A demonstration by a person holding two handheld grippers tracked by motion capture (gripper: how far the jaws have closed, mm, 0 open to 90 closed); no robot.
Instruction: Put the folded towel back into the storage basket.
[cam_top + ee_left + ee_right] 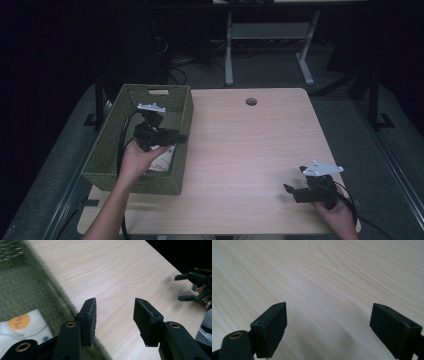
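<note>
- white packet (163, 159) lies flat on the floor of the green woven basket (131, 182), near the basket's front right corner; orange round print on it shows in left gripper view (20, 321)
- left gripper (181, 136) held above the basket's right wall, over the packet, jaws pointing out past the rim toward the counter (250, 150); jaws apart, nothing between them (115, 320)
- basket sits on the counter's left edge
- right gripper (289, 190) well apart from the basket, low over the counter's near right corner; jaws wide apart, empty (328, 327)
</note>
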